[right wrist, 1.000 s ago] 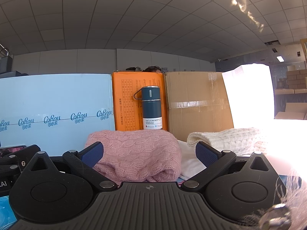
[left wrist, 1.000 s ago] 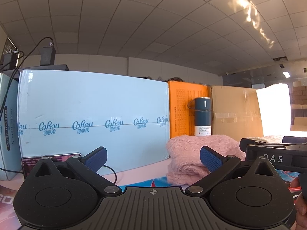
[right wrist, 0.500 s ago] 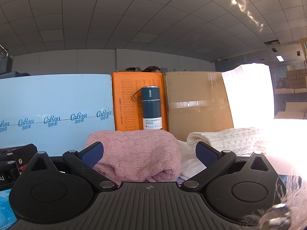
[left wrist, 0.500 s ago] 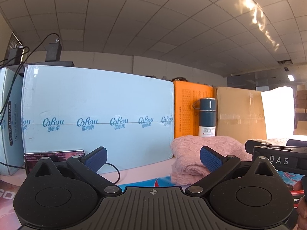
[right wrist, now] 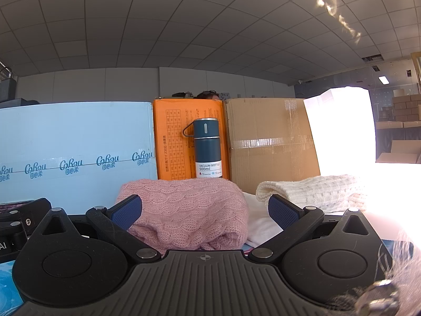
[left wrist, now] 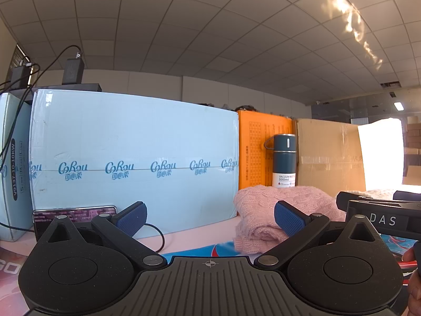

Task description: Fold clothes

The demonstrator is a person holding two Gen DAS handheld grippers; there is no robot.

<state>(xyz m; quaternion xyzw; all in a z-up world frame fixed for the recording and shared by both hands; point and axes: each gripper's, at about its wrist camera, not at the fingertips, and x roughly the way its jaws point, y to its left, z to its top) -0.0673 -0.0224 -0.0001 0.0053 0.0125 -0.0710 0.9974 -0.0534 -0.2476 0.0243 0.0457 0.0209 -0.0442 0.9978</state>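
The right gripper point(right wrist: 205, 212) gapes wide and empty, the folded pink sweater point(right wrist: 189, 208) lying crosswise just ahead between its fingers; the left gripper point(left wrist: 209, 217), equally open and empty, sits off to the sweater's left; the vacuum bottle point(right wrist: 208, 148) stands behind the sweater.

A blue bottle point(right wrist: 208, 147) stands upright far ahead of the right claw, against an orange box point(right wrist: 173, 142). Left of it is a light blue box point(right wrist: 76, 144), right a brown carton point(right wrist: 271, 142). A phone point(left wrist: 75, 213) leans just behind the left claw.
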